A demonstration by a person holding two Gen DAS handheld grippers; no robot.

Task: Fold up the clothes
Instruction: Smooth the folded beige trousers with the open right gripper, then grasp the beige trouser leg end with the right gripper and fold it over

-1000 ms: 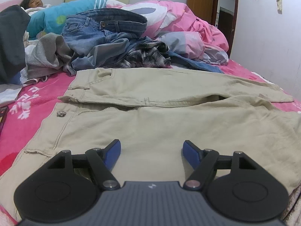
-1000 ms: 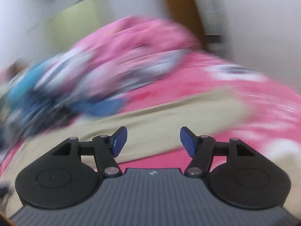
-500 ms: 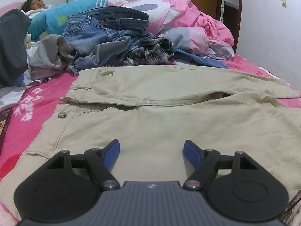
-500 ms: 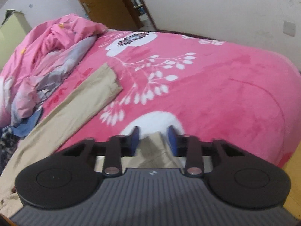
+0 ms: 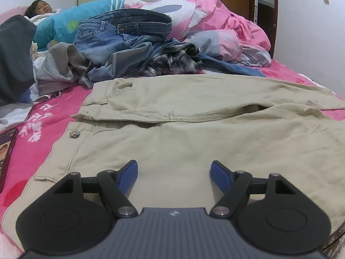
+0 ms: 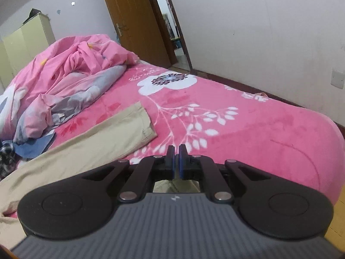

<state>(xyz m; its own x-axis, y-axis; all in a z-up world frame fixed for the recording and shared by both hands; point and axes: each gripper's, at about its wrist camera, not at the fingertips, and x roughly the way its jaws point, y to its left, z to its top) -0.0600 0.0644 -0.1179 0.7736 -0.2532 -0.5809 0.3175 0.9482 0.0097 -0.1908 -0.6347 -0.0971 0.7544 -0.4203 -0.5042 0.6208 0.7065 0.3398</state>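
Note:
Khaki trousers (image 5: 194,133) lie spread flat on the pink bed, waist and metal button to the left, legs running off to the right. My left gripper (image 5: 174,170) hovers open just over the seat of the trousers, its blue pads wide apart with nothing between them. In the right wrist view the far trouser leg (image 6: 103,138) ends in a hem on the blanket. My right gripper (image 6: 176,157) is shut, and khaki cloth of the near leg (image 6: 172,184) shows pinched just behind its pads.
Behind the trousers lies a heap of blue jeans (image 5: 120,36), a plaid shirt (image 5: 174,60) and grey garments. A crumpled pink quilt (image 6: 71,73) fills the back. A person (image 5: 41,8) lies at the far left. A dark tablet (image 5: 6,151) rests at the left edge. The bed edge (image 6: 330,151) drops to wooden floor on the right.
My right gripper swung to the near trouser leg's end and its fingers went from wide open to shut on the cloth. The left gripper stayed open, barely shifting.

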